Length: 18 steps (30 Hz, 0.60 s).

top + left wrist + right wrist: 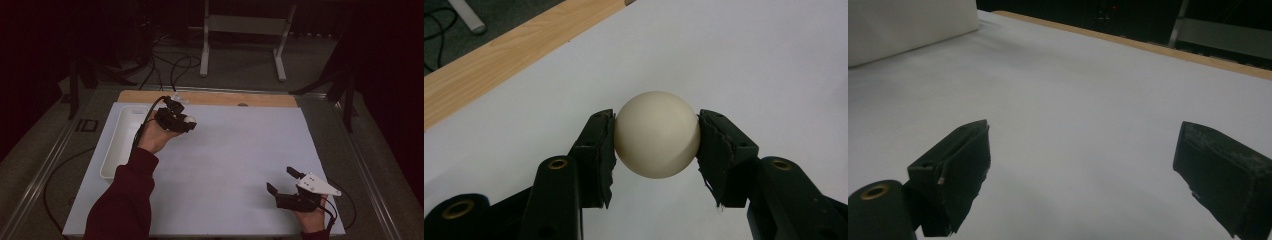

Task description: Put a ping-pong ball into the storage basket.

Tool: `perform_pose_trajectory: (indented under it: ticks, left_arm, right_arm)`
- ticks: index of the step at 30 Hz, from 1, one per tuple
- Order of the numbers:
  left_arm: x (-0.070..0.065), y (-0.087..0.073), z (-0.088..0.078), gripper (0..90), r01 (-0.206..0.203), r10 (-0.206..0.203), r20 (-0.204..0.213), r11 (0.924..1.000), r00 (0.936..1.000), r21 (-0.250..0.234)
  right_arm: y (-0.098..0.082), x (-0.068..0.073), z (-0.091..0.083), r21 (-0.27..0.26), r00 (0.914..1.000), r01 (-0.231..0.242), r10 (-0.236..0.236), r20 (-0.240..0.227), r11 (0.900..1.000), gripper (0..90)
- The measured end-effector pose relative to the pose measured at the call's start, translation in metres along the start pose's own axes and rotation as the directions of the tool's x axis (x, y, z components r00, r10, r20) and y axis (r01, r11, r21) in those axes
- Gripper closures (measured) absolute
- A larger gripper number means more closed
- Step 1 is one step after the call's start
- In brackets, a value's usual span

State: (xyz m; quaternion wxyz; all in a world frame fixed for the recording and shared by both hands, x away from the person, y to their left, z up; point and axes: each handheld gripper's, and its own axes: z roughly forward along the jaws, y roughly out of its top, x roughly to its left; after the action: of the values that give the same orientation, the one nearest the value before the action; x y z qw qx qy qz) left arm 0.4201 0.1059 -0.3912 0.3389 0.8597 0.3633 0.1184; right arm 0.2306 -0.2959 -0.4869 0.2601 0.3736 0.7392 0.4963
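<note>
A cream-white ball [657, 134] sits squeezed between the two black pads [600, 150] of my left gripper [656, 137], lifted above the white table sheet. In the high view that left gripper [187, 121] is at the back left of the sheet, just right of the white tray [116, 150], with the ball [190, 119] at its tip. My right gripper [283, 180] rests near the front right edge, jaws wide apart and nothing between them; in its own view the right gripper [1083, 165] looks across bare white sheet.
A white sheet [225, 160] covers the table, with a wooden strip [210, 98] along its far edge. The long white tray lies along the left side. Cables and a metal stand [245, 30] are on the floor beyond the table.
</note>
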Motion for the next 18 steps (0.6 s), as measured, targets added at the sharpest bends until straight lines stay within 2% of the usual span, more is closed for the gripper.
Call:
perform_pose_trajectory:
  ticks: [18]
  left_arm:
    - [0.003,-0.001,-0.022,51.0,-0.056,0.056,-0.005,0.9984,0.9984,0.013]
  right_arm:
    - [0.0,0.0,0.0,0.0,1.0,0.0,0.0,0.002,1.0,8.0]
